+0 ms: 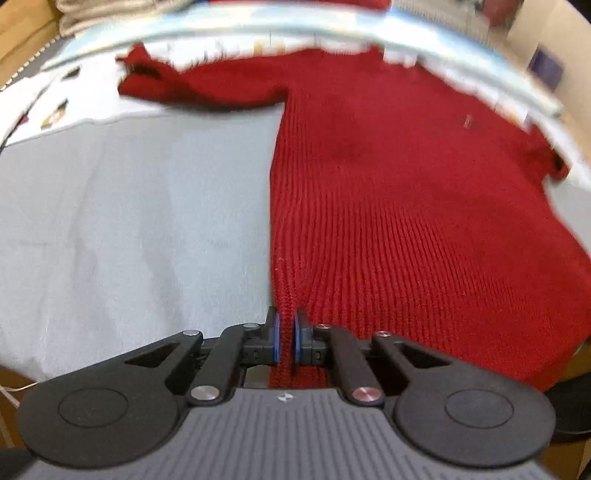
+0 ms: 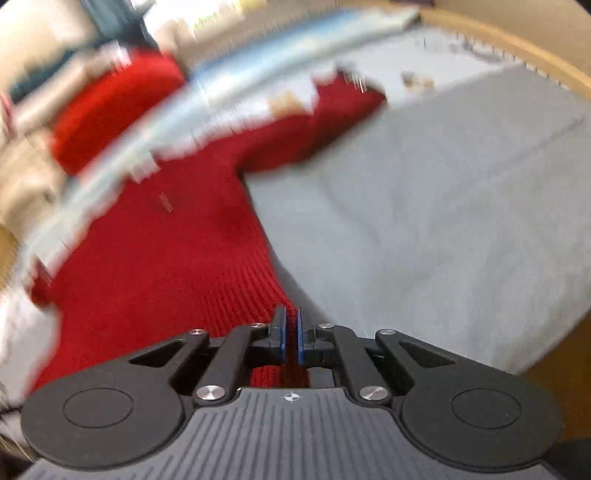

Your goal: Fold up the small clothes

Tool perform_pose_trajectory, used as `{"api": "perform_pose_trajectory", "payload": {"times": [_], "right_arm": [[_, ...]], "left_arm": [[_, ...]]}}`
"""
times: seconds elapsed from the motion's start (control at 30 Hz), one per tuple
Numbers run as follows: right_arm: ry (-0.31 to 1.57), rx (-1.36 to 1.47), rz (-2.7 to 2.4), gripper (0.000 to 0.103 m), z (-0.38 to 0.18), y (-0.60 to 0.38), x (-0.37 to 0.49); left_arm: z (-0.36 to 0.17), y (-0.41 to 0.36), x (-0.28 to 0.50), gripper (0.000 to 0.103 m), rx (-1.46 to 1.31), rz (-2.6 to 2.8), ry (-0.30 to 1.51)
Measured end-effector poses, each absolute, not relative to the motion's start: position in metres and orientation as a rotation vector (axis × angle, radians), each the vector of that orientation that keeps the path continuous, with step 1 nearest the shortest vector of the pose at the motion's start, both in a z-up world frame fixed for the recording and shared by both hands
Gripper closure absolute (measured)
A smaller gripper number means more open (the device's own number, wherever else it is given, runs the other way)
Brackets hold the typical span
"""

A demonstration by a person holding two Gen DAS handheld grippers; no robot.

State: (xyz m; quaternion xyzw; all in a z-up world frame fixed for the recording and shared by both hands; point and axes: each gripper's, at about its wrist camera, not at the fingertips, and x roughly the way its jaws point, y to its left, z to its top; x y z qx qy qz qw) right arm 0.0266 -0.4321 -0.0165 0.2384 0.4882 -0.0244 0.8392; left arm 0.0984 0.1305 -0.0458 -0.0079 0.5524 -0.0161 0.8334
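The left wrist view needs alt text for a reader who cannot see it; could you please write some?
The left hand-held gripper is shut on the near edge of a red knitted sweater, which lies spread over a pale grey cloth. One sleeve stretches away to the left at the far end, and the background is blurred.

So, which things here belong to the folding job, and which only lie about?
For the job:
red knitted sweater
left gripper, shut on its hem
right gripper, shut on its hem

Lying about:
grey cloth underneath
folded beige fabric
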Motion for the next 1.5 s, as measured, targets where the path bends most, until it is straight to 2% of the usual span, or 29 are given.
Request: {"api": "perform_pose_trajectory", "payload": {"times": [0.07,0.17,0.2,0.27,0.33,0.4,0.57,0.6,0.67,0.7,0.73,0.87,0.93,1.13,1.23,1.3,1.33,1.4,1.5], "right_arm": [[1.127,0.457,-0.054,0.096,-0.032,-0.421,0.035],[1.175,0.374,-0.115,0.093,-0.040,-0.413,0.040],[1.173,0.381,-0.099,0.093,-0.041,-0.412,0.042],[1.140,0.405,-0.067,0.084,-0.039,-0.409,0.041],[1.115,0.426,-0.046,0.050,-0.035,-0.411,0.033],[1.146,0.430,-0.049,0.033,-0.039,-0.411,0.031],[1.262,0.458,0.054,0.034,-0.056,-0.400,0.037],[1.265,0.427,0.059,0.038,-0.057,-0.400,0.042],[1.267,0.415,0.082,0.065,-0.057,-0.398,0.043],[1.267,0.418,0.082,0.092,-0.056,-0.399,0.042],[1.245,0.435,0.081,0.092,-0.053,-0.402,0.042],[0.957,0.489,-0.114,0.097,-0.002,-0.443,0.024],[0.884,0.551,-0.199,0.097,0.009,-0.462,0.016],[1.202,0.332,-0.077,0.095,-0.033,-0.420,0.043],[1.173,0.317,-0.115,0.093,-0.028,-0.421,0.049],[1.089,0.336,-0.155,0.092,-0.017,-0.426,0.045],[1.022,0.348,-0.158,0.086,-0.008,-0.429,0.043],[0.925,0.343,-0.112,0.080,0.007,-0.426,0.037],[0.947,0.328,0.031,0.064,0.002,-0.409,0.044]], "left_arm": [[-0.065,0.113,0.105,0.095,0.065,-0.055,1.248],[-0.068,0.104,0.103,0.092,0.143,-0.052,1.244],[-0.065,0.107,0.102,0.088,0.127,-0.045,1.233],[-0.063,0.107,0.105,0.077,0.090,-0.019,1.221],[-0.063,0.112,0.106,0.058,0.075,0.004,1.228],[-0.068,0.114,0.111,0.056,0.050,-0.003,1.251],[-0.080,0.115,0.112,0.055,-0.001,-0.059,1.319],[-0.081,0.115,0.113,0.056,0.010,-0.064,1.317],[-0.080,0.114,0.113,0.067,0.009,-0.075,1.314],[-0.076,0.116,0.111,0.082,0.012,-0.080,1.301],[-0.073,0.115,0.110,0.094,0.028,-0.074,1.278],[-0.047,0.116,0.099,0.095,0.006,-0.135,1.144],[-0.049,0.115,0.097,0.095,0.026,-0.136,1.158],[-0.059,0.116,0.101,0.095,0.135,-0.032,1.241],[-0.060,0.113,0.099,0.094,0.171,-0.045,1.246],[-0.072,0.109,0.105,0.090,0.178,-0.048,1.218],[-0.067,0.110,0.106,0.088,0.165,-0.052,1.188],[-0.053,0.113,0.108,0.084,0.131,-0.061,1.112],[-0.049,0.111,0.110,0.084,0.079,-0.118,1.088]]}}
